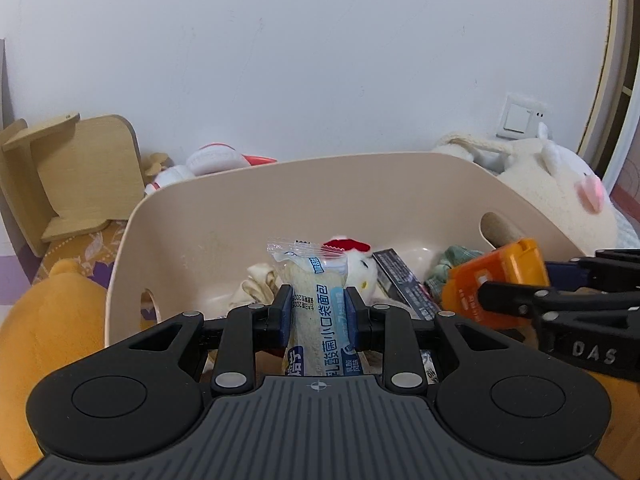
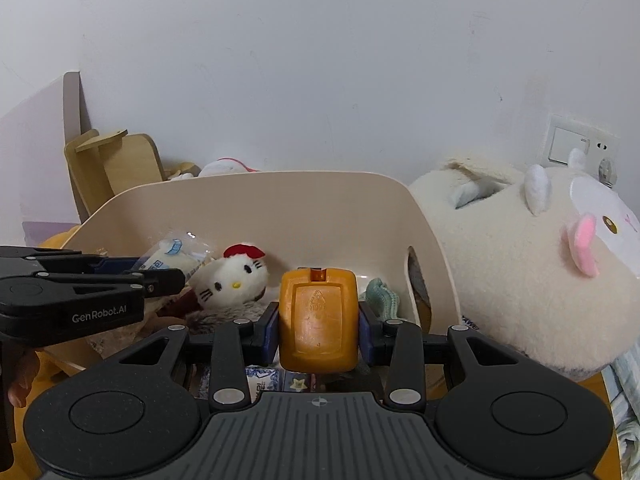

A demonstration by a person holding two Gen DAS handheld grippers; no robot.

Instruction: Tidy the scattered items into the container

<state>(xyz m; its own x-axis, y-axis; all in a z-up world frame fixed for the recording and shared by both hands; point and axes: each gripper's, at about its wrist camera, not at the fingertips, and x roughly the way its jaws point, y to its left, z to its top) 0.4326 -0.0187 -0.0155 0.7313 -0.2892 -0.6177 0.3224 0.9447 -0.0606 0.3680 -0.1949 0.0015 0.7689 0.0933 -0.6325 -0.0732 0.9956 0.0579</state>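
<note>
A beige plastic bin [image 1: 304, 184] stands in front of both grippers and also shows in the right wrist view [image 2: 256, 200]. My left gripper [image 1: 318, 312] is shut on a wrapped bread packet [image 1: 316, 304] held upright over the bin's near side. My right gripper [image 2: 318, 326] is shut on an orange plastic case [image 2: 318, 324], also over the bin; the case shows in the left wrist view [image 1: 496, 276]. Inside lie a white kitty plush with a red bow [image 2: 234, 278], a dark box [image 1: 404, 284], a green cloth [image 2: 382, 298] and a cream cloth [image 1: 256, 286].
A large cream plush animal [image 2: 532, 264] lies right of the bin. A wooden stand [image 1: 68, 176] sits far left by the wall. An orange plush [image 1: 44, 332] lies at the near left. A white and red toy [image 1: 212, 162] is behind the bin.
</note>
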